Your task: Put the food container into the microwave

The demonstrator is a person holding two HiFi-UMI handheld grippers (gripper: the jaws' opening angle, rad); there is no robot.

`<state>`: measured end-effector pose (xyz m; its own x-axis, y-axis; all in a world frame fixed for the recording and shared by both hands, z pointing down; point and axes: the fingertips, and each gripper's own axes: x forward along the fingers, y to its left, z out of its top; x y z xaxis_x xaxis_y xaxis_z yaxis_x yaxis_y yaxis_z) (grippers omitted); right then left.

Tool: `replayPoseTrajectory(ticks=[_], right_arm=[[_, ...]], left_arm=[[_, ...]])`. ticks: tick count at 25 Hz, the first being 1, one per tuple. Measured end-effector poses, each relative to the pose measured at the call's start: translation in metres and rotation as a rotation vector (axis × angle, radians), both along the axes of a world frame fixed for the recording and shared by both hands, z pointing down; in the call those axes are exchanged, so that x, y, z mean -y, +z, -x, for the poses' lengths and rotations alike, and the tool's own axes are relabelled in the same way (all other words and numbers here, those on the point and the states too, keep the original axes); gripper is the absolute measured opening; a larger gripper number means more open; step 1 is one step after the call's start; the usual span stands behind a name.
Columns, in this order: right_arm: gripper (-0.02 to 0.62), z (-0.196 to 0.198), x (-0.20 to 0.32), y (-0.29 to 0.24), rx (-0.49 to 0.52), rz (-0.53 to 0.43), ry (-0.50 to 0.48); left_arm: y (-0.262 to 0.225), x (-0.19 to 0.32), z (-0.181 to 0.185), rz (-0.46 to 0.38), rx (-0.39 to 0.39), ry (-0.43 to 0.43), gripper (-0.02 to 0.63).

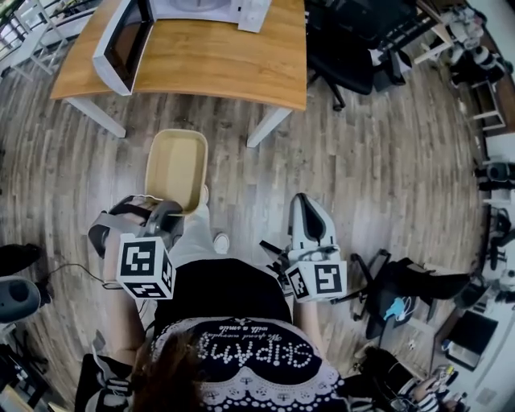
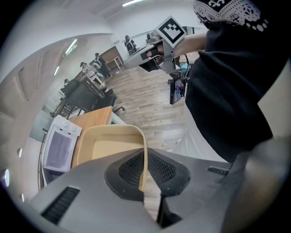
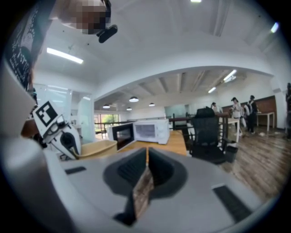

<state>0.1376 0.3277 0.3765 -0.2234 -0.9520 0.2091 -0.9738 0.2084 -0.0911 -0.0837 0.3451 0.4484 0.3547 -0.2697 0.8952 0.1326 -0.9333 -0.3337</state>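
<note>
- Beige food container [image 1: 175, 165] hangs from my left gripper [image 2: 144, 169], jaws clamped tight on its near rim, above the wood floor [image 1: 386, 161].
- My right gripper [image 3: 147, 170] holds nothing, jaws pressed together.
- White microwave [image 1: 209, 8] sits on the wooden table [image 1: 225, 68] ahead, door [image 1: 125, 42] apparently swung open.

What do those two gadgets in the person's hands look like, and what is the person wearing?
The left gripper and right gripper are pale grey-white plastic shells with black insets. Each carries a white cube printed with black square markers. Their fingers are smooth grey, lined with black ribbed pads. The person wears a black top with white beaded lettering.
</note>
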Motion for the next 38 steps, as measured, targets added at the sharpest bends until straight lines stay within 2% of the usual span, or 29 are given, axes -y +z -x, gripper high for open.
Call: replayPoseTrajectory(ticks=[8,15,28,38], right_arm=[[0.037,0.028,0.092,-0.013,-0.006,-0.018,-0.013],[0.037,0.037,0.135,-0.012,-0.013,-0.005,0.025],[0.037,0.055,0.166,-0.014,-0.031,0.016,0.109],[0.037,0.060,0.165,-0.014,-0.041,0.037,0.106]], left_arm=[[-0.009,0.080,0.029,0.004,0.001,-0.001,0.043],[-0.008,0.129,0.046,0.012,-0.005,0.020,0.043],[-0.002,0.173,0.072,0.046,-0.019,0.085,0.043],[0.004,0.165,0.074,0.075,-0.040,0.093,0.043]])
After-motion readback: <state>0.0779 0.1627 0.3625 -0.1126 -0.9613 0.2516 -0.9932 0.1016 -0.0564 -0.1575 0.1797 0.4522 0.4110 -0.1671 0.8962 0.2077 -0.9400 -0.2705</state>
